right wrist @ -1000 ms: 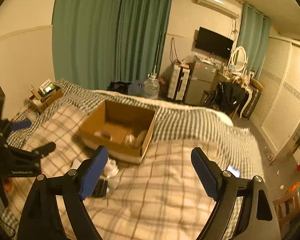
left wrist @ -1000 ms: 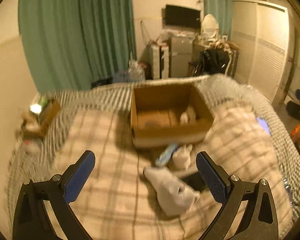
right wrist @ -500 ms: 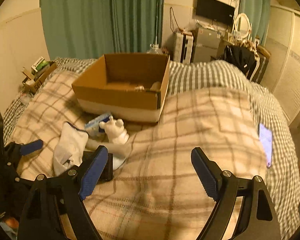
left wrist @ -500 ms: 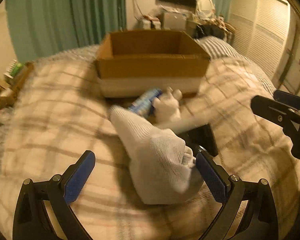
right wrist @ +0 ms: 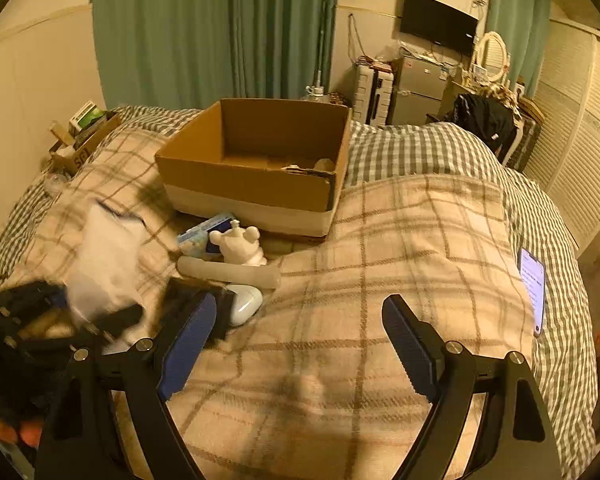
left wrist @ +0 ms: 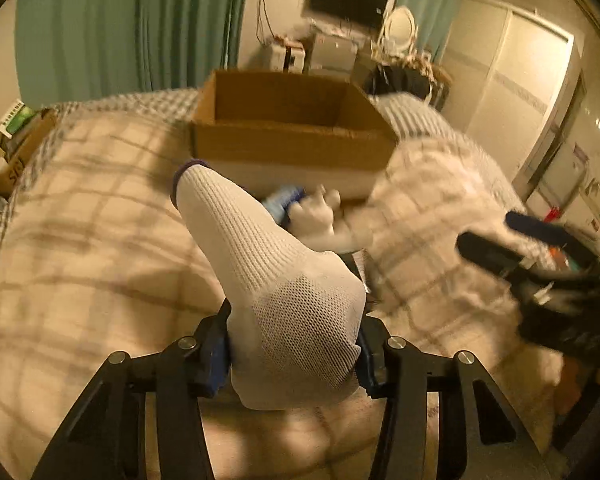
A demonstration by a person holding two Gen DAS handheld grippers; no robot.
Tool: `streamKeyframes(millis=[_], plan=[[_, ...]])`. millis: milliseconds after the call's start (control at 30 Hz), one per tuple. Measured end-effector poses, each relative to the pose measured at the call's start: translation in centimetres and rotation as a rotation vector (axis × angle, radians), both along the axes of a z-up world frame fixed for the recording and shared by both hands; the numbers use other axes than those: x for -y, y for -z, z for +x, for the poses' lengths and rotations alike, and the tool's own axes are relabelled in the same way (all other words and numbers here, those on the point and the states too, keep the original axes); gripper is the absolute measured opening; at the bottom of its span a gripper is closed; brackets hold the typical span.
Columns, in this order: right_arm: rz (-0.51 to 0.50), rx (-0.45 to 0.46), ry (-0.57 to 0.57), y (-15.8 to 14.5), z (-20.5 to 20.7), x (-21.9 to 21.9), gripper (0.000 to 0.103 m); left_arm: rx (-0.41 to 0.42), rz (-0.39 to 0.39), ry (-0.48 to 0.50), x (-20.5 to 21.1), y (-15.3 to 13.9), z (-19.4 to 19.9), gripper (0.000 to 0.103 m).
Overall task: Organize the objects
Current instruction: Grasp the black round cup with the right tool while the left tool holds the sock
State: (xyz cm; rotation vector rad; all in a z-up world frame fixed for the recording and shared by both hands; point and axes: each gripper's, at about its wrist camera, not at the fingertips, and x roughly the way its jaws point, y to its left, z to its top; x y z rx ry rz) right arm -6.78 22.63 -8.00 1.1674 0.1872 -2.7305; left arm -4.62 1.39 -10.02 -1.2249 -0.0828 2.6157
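My left gripper [left wrist: 292,354] is shut on a white sock [left wrist: 284,280] with a dark cuff and holds its foot end between the pads. The sock [right wrist: 104,260] shows blurred at the left of the right wrist view, in the left gripper [right wrist: 80,320]. An open cardboard box [right wrist: 260,168] stands on the plaid blanket beyond it. In front of the box lie a white bear figure [right wrist: 240,244], a blue packet [right wrist: 204,232], a white tube [right wrist: 228,274], a white case [right wrist: 244,304] and a black object [right wrist: 196,300]. My right gripper [right wrist: 300,344] is open and empty above the blanket.
A phone [right wrist: 534,284] lies at the bed's right edge. A small box of clutter [right wrist: 84,136] stands at the far left of the bed. Green curtains, a fridge [right wrist: 420,88] and a wall TV stand behind.
My left gripper has moved in and shut on the white sock, which was lying on the blanket. My right gripper has come lower and closer to the bed, still open.
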Motion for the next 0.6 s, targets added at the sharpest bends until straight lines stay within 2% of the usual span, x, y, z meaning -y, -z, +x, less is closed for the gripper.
streamKeyframes(millis=[167,333,600], plan=[[-0.007,0.031,-0.059,0.3,-1.0,1.7,0.085,-0.017,-0.051,-0.061,2.5,-1.2,-0.7,0.05],[0.008,0.086,-0.13,1.5,-2.2,4.6,0.085,-0.005,-0.016,-0.107,4.8,-1.2,-0.8,0.05],[0.057,0.147,-0.242,3.8,-2.7,9.1,0.085,-0.016,-0.081,-0.149,6.2,-1.2,-0.9,0.05]])
